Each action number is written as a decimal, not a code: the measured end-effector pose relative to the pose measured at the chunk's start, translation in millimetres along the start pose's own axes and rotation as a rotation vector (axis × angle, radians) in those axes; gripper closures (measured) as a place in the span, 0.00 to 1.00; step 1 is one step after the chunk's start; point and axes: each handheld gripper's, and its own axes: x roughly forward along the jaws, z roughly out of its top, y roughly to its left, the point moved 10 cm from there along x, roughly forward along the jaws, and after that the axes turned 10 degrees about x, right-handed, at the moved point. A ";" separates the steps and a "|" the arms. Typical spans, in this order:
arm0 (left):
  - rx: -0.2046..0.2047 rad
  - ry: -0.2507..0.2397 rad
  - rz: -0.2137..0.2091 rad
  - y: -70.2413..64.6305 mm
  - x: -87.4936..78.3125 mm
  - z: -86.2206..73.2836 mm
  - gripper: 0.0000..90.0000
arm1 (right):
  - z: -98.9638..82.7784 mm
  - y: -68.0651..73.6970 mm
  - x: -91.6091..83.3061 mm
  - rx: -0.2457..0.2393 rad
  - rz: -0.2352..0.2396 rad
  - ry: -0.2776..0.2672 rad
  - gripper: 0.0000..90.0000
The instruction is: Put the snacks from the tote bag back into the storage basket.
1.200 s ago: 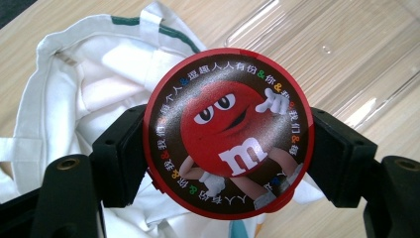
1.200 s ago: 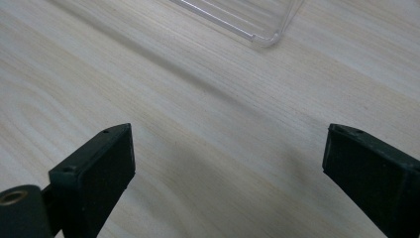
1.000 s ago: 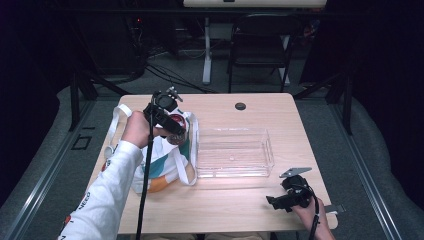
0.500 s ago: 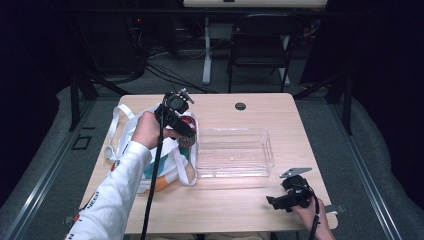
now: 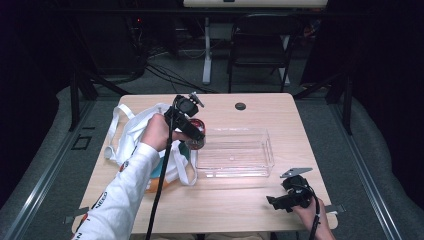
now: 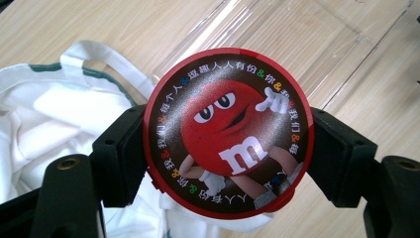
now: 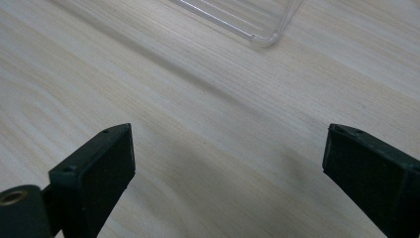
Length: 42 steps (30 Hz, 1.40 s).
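My left gripper (image 5: 196,136) is shut on a round red candy tin (image 6: 228,131) whose lid bears a red cartoon character; both jaws press on its sides. In the high view the tin (image 5: 196,134) hangs above the table between a white cloth bag (image 5: 135,131) and the left end of a clear plastic tray (image 5: 235,152). In the left gripper view the bag (image 6: 54,119) lies below left and the tray (image 6: 317,44) above right. My right gripper (image 5: 278,201) rests near the table's front right edge, and its jaws (image 7: 228,168) stand wide open over bare wood.
A small black round thing (image 5: 240,106) sits at the back of the table. A corner of the clear tray (image 7: 257,25) is at the top of the right gripper view. A chair (image 5: 260,45) and cables stand behind the table.
My left hand has carried the tin to the right, from over the bag to the left end of the clear tray. The right gripper has stayed put.
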 end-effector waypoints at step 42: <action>-0.052 0.010 -0.124 -32.9 66.7 1.4 0.29 | 0.8 1.6 0.2 0.010 0.014 -0.010 0.06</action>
